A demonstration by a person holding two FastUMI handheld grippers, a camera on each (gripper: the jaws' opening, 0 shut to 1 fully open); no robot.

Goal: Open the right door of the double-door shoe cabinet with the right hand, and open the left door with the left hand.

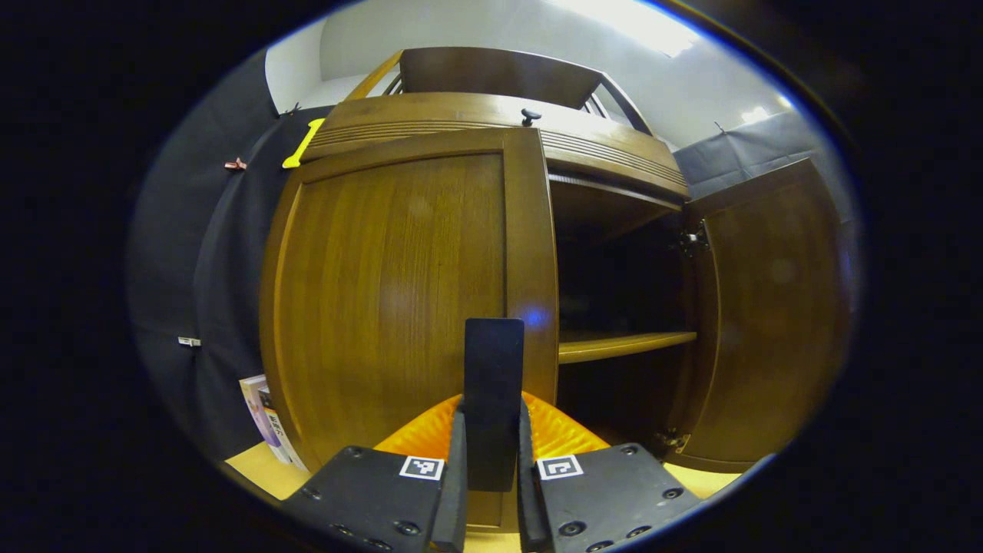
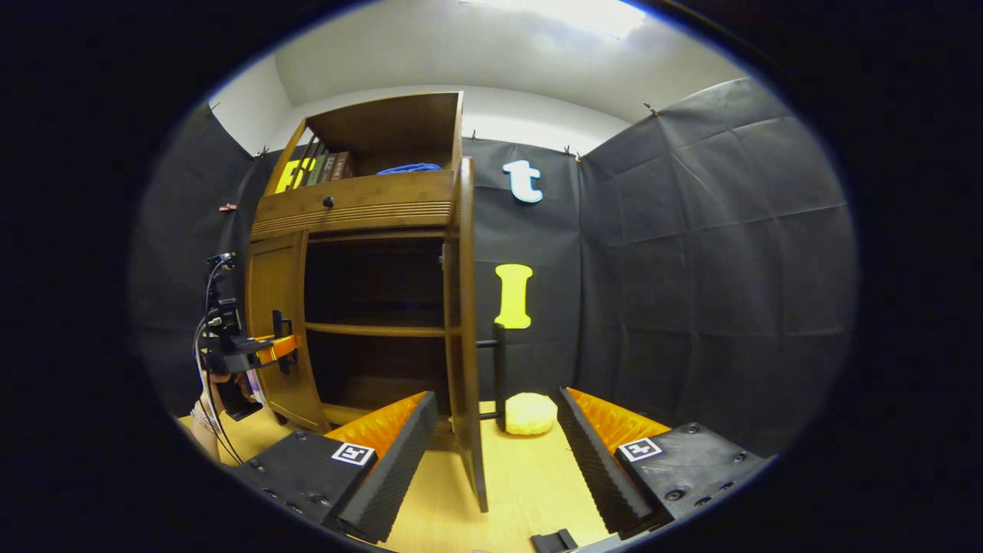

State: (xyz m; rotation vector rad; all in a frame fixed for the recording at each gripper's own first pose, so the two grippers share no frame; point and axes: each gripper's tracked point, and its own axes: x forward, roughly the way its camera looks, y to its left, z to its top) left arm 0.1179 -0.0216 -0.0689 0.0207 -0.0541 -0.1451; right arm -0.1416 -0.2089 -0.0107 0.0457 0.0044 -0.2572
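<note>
Brown wood: the right door (image 2: 467, 330) stands swung wide, edge-on between the spread fingers of the right hand-held gripper (image 2: 491, 453). The left hand-held gripper (image 1: 491, 430) clamps the left door (image 1: 399, 299)'s dark handle (image 1: 493, 384); that door sits nearly flush.

A pale yellow sponge-like lump (image 2: 530, 413) lies on the wooden desk (image 2: 530, 484). Well above the lump, books (image 2: 326, 167) stand beside a blue cloth (image 2: 409, 167). Far left of the lump, magazines (image 1: 265, 418) lean upright.
</note>
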